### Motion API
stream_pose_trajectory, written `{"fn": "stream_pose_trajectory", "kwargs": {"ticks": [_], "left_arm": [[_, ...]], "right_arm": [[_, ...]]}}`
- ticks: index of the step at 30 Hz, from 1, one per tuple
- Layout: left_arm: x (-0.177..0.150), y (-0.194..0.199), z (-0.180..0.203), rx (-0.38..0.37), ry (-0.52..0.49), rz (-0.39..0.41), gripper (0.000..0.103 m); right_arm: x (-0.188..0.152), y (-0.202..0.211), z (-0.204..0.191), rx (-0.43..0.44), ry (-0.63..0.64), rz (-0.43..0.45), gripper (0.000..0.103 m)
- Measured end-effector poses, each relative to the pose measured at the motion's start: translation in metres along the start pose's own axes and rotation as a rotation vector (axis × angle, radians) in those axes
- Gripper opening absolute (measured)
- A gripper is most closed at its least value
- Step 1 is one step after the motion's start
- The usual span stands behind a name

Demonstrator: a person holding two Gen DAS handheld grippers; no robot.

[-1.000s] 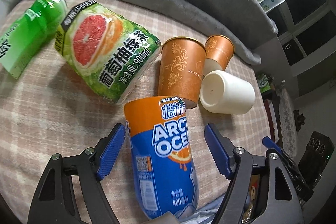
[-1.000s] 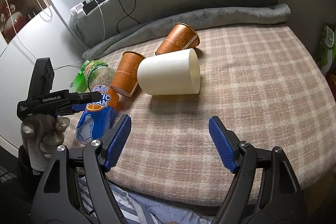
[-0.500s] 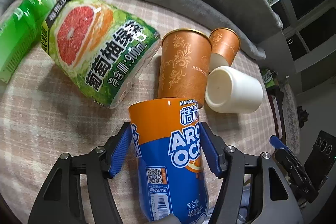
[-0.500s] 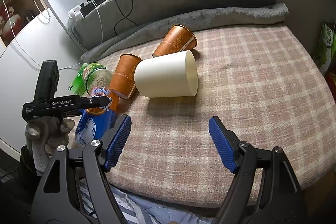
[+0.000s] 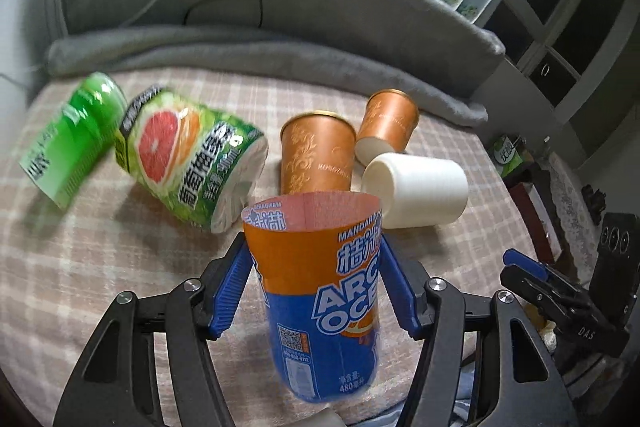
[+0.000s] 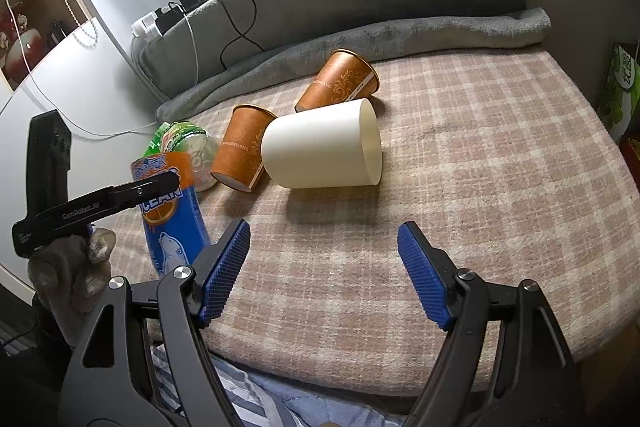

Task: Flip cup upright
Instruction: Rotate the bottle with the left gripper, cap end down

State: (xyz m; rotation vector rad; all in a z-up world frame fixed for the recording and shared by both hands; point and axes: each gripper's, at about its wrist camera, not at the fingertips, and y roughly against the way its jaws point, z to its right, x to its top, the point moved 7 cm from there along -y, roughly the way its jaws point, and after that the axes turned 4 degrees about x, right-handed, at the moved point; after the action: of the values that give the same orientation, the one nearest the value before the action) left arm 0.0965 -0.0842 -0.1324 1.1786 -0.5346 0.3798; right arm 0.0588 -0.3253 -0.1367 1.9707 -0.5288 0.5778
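My left gripper (image 5: 316, 291) is shut on a blue and orange Arctic Ocean cup (image 5: 324, 291), lifted and near upright with its open end up; it also shows in the right wrist view (image 6: 170, 211). A white cup (image 5: 416, 189) (image 6: 324, 147) lies on its side on the plaid blanket (image 6: 480, 167). Two orange paper cups (image 5: 316, 157) (image 5: 388, 127) lie beside it, also in the right wrist view (image 6: 242, 147) (image 6: 340, 81). My right gripper (image 6: 324, 267) is open and empty near the bed's front edge.
A grapefruit-label cup (image 5: 188, 155) and a green cup (image 5: 72, 143) lie at the left. A rolled grey blanket (image 5: 260, 55) and grey headboard with cables bound the far side. A green box (image 6: 622, 87) stands past the right edge.
My left gripper closed on the Arctic Ocean cup and lifted and tilted it from lying flat to near upright. The right gripper stayed about where it was, open.
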Motion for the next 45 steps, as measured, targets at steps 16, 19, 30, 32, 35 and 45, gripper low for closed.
{"fn": "stream_pose_trajectory", "kwargs": {"ticks": [16,19,30,32,35,45], "left_arm": [[0.005,0.014,0.019,0.136,-0.129,0.167,0.062],[0.005,0.015,0.022,0.167,-0.161,0.202,0.062],[0.000,0.017,0.026,0.179,-0.185,0.232,0.062],[-0.002,0.019,0.026,0.173,-0.182,0.230,0.062],[-0.006,0.021,0.027,0.160,-0.181,0.224,0.062],[-0.014,0.026,0.032,0.117,-0.183,0.211,0.063]], "right_arm": [[0.002,0.000,-0.001,-0.001,-0.003,0.008,0.079],[0.002,0.000,-0.001,0.001,-0.004,0.008,0.079],[0.003,0.002,-0.001,0.003,-0.003,0.013,0.079],[0.003,0.002,-0.002,0.004,-0.002,0.013,0.079],[0.003,0.003,-0.004,0.005,-0.003,0.015,0.079],[0.004,0.004,-0.007,0.009,-0.002,0.018,0.079]]}}
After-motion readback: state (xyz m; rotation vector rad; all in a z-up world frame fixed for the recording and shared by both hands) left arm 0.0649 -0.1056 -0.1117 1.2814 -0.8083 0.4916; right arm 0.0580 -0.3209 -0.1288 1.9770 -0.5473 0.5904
